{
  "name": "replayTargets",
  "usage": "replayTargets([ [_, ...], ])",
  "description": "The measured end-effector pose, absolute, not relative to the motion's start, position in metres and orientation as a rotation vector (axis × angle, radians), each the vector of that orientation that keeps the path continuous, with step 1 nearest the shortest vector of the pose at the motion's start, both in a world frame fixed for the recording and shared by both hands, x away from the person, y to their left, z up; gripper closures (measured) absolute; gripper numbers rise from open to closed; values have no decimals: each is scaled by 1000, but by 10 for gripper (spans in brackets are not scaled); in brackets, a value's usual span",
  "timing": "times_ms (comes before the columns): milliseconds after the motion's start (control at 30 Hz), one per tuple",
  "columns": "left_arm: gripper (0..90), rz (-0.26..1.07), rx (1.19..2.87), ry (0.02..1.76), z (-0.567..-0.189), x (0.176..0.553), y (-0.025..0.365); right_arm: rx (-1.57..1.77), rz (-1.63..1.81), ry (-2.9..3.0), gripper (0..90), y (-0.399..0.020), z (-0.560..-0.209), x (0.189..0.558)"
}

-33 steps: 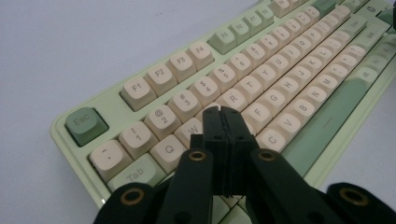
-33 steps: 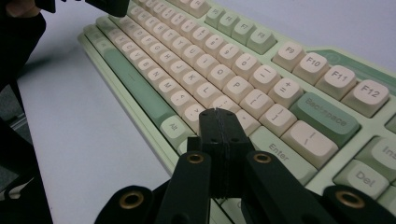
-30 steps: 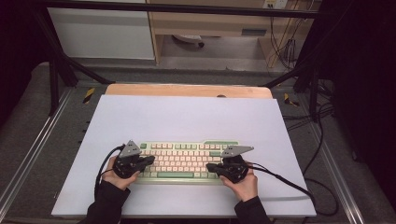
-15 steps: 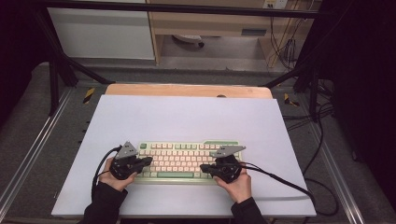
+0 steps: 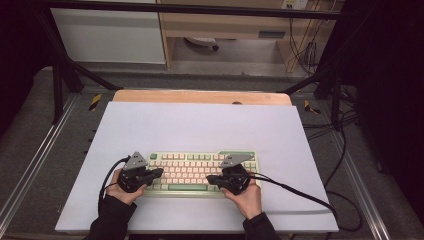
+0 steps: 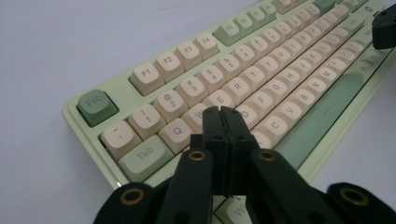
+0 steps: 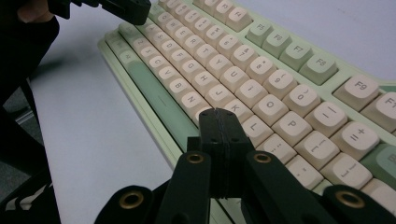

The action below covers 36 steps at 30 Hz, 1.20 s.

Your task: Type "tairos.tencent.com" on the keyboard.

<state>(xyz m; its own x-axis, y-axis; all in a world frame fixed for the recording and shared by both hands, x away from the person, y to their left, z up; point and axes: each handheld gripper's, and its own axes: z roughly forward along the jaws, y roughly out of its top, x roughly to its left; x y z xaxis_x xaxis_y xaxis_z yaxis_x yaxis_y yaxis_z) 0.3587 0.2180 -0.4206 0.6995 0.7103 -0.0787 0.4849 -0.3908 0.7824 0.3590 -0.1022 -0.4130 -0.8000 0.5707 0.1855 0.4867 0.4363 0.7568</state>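
A pale green keyboard (image 5: 200, 161) with cream keys lies on the white mat (image 5: 200, 125) near the front edge. My left gripper (image 5: 159, 172) is shut, its tips (image 6: 222, 112) hovering over the letter keys at the keyboard's (image 6: 261, 70) left end, near W and S. My right gripper (image 5: 210, 178) is also shut, and its tips (image 7: 218, 114) sit just above the keys around M and K on the keyboard (image 7: 261, 65). Neither holds anything. Whether the tips touch the keys I cannot tell. Each gripper view catches the other gripper farther off: the right one (image 6: 385, 30), the left one (image 7: 126, 9).
A wooden board edge (image 5: 200, 96) borders the mat at the far side. A black cable (image 5: 300, 195) trails from the right gripper across the mat to the right. Black frame bars (image 5: 60, 75) and loose cables (image 5: 345, 125) flank the table.
My right gripper has slid left along the keyboard, from its right end toward the middle. The left gripper has stayed put, and both remain shut.
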Motion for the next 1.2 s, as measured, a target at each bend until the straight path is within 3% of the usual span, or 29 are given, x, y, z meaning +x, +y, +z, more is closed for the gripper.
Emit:
replayTargets([
  [1200,892,344,2065,912,-420,359,218,944,1325,2622,900,-60,-432,372],
])
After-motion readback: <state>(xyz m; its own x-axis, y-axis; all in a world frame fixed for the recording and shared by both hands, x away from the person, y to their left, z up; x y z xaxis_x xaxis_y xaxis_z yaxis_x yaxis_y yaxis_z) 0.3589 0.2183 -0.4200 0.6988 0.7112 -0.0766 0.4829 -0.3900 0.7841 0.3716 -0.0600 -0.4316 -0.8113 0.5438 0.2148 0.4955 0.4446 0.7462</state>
